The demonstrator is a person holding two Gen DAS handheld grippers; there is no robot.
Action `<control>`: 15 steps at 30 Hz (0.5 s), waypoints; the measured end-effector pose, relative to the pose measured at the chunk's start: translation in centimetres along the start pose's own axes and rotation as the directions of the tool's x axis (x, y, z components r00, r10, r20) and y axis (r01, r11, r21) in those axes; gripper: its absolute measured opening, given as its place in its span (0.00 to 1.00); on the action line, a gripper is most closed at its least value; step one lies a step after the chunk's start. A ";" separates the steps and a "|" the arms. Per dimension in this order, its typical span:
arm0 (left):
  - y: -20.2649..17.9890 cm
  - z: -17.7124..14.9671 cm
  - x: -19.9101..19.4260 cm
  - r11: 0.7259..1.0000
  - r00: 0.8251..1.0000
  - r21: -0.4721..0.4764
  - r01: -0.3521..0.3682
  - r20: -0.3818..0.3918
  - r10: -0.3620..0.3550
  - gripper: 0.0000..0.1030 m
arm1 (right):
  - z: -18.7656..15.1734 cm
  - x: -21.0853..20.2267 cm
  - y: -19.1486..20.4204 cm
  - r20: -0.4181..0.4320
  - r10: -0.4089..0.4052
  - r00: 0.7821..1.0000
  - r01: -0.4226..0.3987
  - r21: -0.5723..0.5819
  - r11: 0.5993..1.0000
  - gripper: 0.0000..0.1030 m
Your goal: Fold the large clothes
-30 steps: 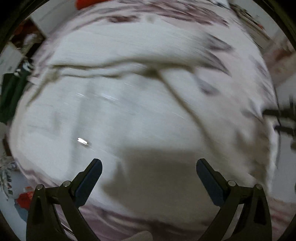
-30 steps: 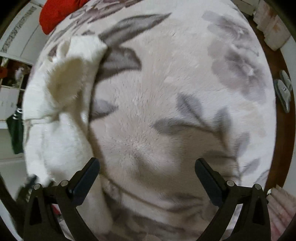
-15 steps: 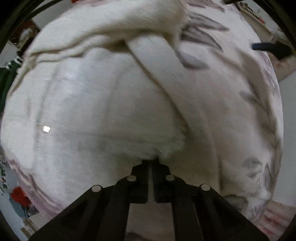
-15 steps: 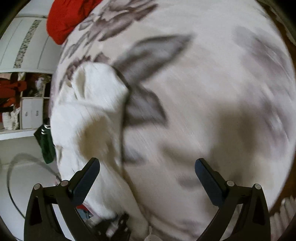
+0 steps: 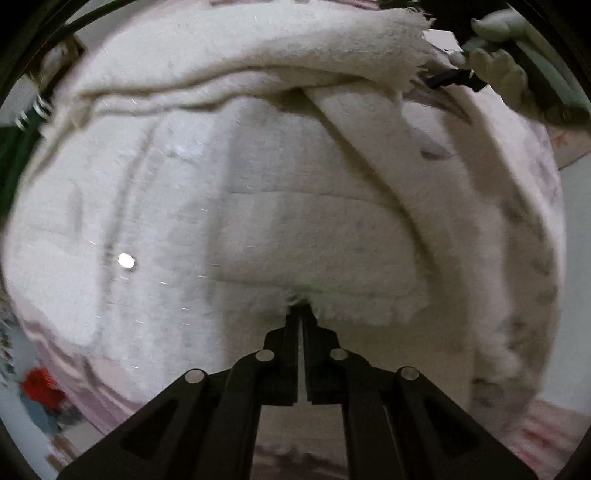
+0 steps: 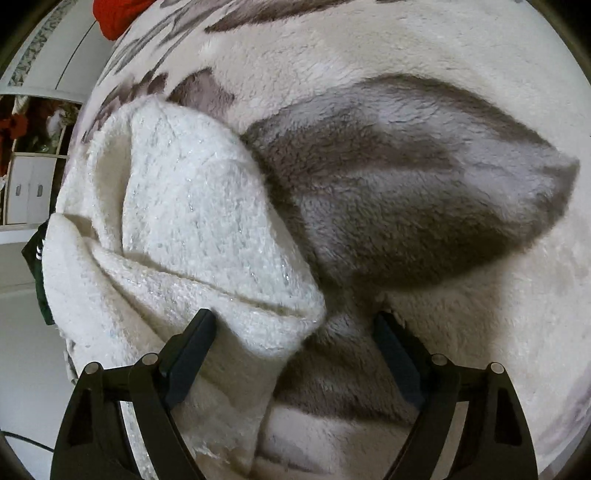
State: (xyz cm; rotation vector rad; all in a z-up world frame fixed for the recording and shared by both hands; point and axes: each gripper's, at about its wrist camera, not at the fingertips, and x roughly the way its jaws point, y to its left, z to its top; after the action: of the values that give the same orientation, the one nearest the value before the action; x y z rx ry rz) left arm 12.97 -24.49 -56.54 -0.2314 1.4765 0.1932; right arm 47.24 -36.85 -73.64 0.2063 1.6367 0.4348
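A white fluffy garment (image 5: 295, 206) lies spread on a cream blanket with grey leaves (image 6: 424, 192). Pointing straight down, my left gripper (image 5: 300, 309) is shut on the garment's fuzzy near edge, which is pinched between the tips. In the right wrist view a folded sleeve end (image 6: 207, 221) of the same garment reaches between the fingers of my right gripper (image 6: 293, 316). Those jaws are closing but stand wide; the left finger (image 6: 192, 347) touches the cloth and the right one rests on the blanket. That gripper's dark tip (image 5: 452, 79), with a hand behind it, shows beside the sleeve in the left wrist view.
A red cloth (image 6: 118, 14) lies at the blanket's far end. A dark green garment (image 6: 37, 266) hangs off the left side, and a white cabinet (image 6: 29, 188) stands beyond. Something red (image 5: 40, 391) lies on the floor at lower left.
My left gripper went from wide open to shut on the garment's edge. My right gripper swept left across the blanket to the sleeve end, and its jaws have started to narrow.
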 end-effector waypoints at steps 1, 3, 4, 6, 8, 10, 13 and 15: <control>0.2 0.5 0.2 0.998 0.998 -0.041 0.041 -0.040 -0.043 0.02 | 0.0 -0.2 0.0 -0.001 0.006 1.000 -0.006 0.002 1.000 0.86; 0.1 1.2 0.3 0.993 0.993 -0.080 0.082 -0.083 -0.088 0.03 | -0.5 -1.1 -0.4 -0.014 0.031 0.999 -0.031 0.015 0.999 0.86; -0.3 1.4 0.2 0.993 0.992 -0.082 0.081 -0.086 -0.088 0.03 | -0.9 -1.7 -0.7 -0.017 0.048 0.999 -0.047 0.022 0.999 0.86; -0.5 2.0 0.1 0.992 0.992 -0.091 0.090 -0.085 -0.098 0.04 | -2.0 -3.4 -1.8 -0.008 0.069 0.998 -0.069 0.045 0.997 0.86; -1.5 2.3 0.2 0.994 0.991 -0.085 0.076 -0.106 -0.084 0.04 | -3.4 -5.0 -3.1 -0.001 0.051 0.999 -0.051 0.062 0.997 0.86; -4.4 2.1 0.5 0.994 0.986 -0.077 0.076 -0.145 -0.086 0.07 | -4.8 -6.4 -4.5 0.005 0.016 1.000 -0.016 0.083 0.996 0.86; -6.4 1.6 1.5 0.990 0.968 -0.071 0.119 -0.212 -0.132 0.65 | -7.0 -8.1 -6.1 -0.004 -0.015 1.000 0.015 0.096 0.995 0.86; -7.6 1.3 2.3 0.992 0.970 -0.053 0.112 -0.213 -0.121 0.97 | -8.7 -8.9 -7.2 -0.011 -0.034 0.999 0.035 0.093 0.995 0.87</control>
State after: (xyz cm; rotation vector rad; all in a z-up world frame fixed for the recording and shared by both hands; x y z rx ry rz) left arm 16.49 -31.50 -58.49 -0.3809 1.6704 0.1058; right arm 40.63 -48.19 -67.83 0.2458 1.6686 0.3338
